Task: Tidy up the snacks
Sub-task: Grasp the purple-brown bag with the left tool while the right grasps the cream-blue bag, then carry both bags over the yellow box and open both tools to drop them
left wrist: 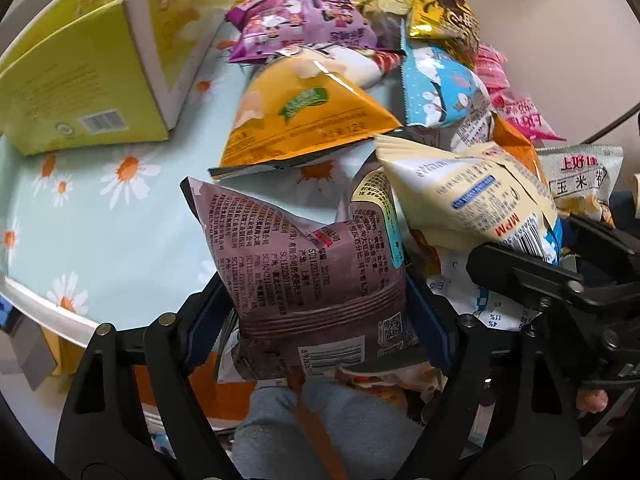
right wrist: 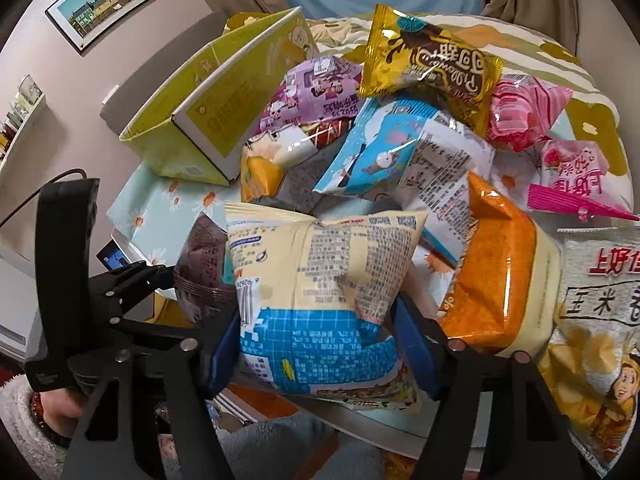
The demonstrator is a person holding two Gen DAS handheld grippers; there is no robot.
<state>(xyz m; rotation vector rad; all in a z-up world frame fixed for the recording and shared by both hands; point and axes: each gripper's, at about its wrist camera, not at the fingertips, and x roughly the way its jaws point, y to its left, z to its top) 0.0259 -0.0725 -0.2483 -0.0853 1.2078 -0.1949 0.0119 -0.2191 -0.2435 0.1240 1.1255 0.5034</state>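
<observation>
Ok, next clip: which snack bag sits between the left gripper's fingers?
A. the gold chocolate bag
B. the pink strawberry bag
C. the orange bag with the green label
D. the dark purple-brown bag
D: in the left wrist view the left gripper has its blue pads pressed on both sides of the dark purple-brown bag, while the cream and blue bag is in the right gripper.

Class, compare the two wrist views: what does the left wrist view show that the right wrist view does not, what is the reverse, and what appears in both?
Only the left wrist view shows the barcode on the yellow box and the left hand-held gripper closed on the brown packet.

Only the right wrist view shows the framed picture on the wall and the open inside of that box.

Both show the yellow box, cream-and-blue packet, gold packet and daisy-print cloth.
</observation>
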